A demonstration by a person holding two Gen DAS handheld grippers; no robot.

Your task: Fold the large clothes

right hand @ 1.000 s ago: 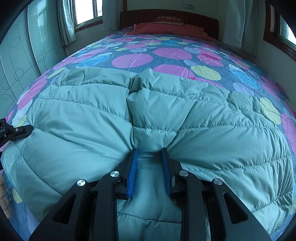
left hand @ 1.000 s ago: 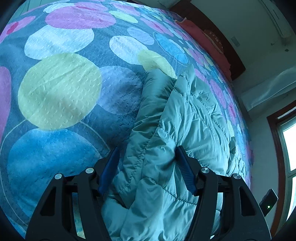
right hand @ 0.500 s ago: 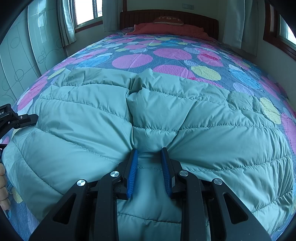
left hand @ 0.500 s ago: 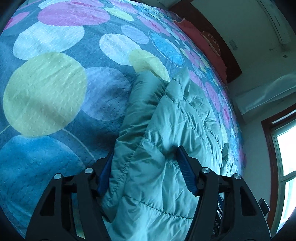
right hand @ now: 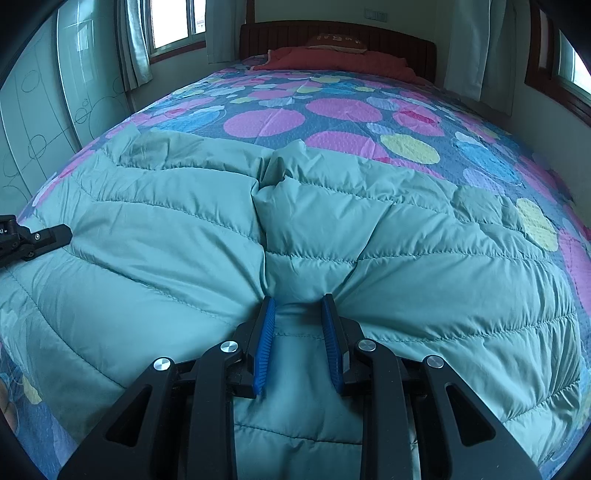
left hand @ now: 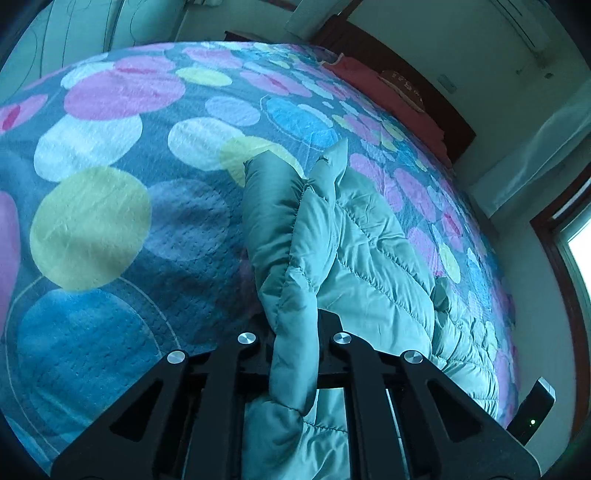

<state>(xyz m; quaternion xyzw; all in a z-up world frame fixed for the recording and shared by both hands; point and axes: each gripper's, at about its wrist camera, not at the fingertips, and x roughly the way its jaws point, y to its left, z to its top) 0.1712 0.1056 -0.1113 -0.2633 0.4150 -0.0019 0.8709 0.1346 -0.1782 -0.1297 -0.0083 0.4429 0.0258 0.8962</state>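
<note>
Both grippers grip the puffer jacket (right hand: 369, 229): left gripper (left hand: 295, 332) newly clamped on its lifted edge, right gripper (right hand: 297, 314) pinching unchanged; fold can begin.

the quilted jacket (right hand: 295, 229) lies spread across the near end of the bed (right hand: 332, 107), with the bedspread bare beyond it up to the pillow (right hand: 332, 59) and headboard (right hand: 332, 33) at the far end. the right gripper (right hand: 297, 306) sits at the jacket's near middle, a fold of it between the fingers. the left gripper (left hand: 295, 325) is at the jacket's left edge, pinching a raised ridge of it (left hand: 295, 332); open bedspread (left hand: 110, 221) lies to its left. in the right wrist view the left gripper (right hand: 55, 234) enters from the left edge, over the jacket.
</note>
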